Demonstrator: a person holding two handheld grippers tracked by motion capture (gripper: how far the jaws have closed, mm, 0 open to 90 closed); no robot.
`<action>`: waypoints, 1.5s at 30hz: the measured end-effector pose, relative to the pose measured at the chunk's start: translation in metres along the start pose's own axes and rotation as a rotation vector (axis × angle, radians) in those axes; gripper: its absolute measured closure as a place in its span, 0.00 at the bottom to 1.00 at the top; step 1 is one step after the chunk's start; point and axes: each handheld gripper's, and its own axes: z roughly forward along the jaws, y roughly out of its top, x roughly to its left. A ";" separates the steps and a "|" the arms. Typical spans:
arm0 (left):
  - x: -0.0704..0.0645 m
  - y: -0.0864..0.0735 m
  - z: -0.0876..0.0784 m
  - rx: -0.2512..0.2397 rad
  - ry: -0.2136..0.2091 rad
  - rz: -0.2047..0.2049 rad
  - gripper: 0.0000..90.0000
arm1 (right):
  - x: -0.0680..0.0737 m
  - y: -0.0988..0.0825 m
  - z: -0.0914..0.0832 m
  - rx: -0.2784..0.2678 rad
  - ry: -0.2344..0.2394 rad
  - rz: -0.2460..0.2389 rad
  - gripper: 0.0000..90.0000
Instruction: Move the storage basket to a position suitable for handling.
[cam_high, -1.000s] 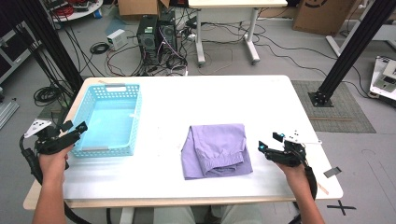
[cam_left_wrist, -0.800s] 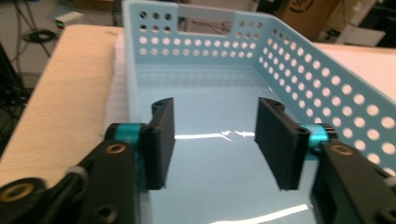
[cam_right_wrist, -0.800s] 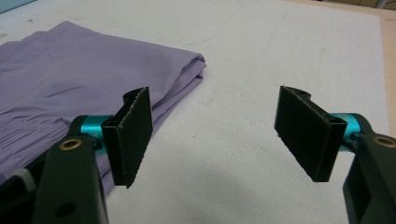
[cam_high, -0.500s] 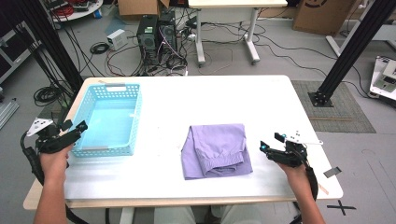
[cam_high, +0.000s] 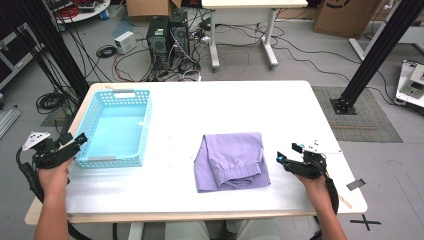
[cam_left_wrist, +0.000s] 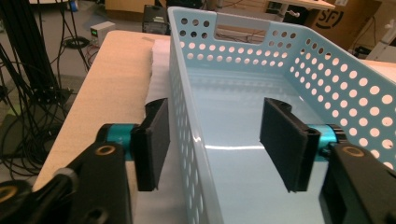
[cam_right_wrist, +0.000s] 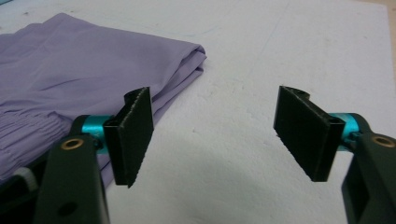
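The left tool (cam_left_wrist: 212, 144) straddles the basket (cam_high: 117, 127) wall, jaws just closing (not yet pinching); the right tool (cam_high: 289, 154), wide and empty, sits just right of the shorts (cam_high: 232, 160).

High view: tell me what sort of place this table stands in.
Most likely a robotics or data-collection lab, not a home. Desktop computer towers stand on the floor in a tangle of cables, black aluminium frame posts flank the white table, and cardboard boxes sit at the back.
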 end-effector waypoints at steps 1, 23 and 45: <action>-0.001 0.001 0.001 0.008 0.002 0.003 0.54 | 0.001 0.000 0.001 0.005 0.000 -0.003 0.35; -0.010 0.001 0.011 0.023 0.012 0.008 0.51 | 0.002 0.001 0.002 0.006 0.009 -0.004 0.35; -0.079 0.005 -0.031 -0.162 -0.045 0.071 0.28 | 0.005 0.007 -0.001 -0.019 0.026 -0.009 0.35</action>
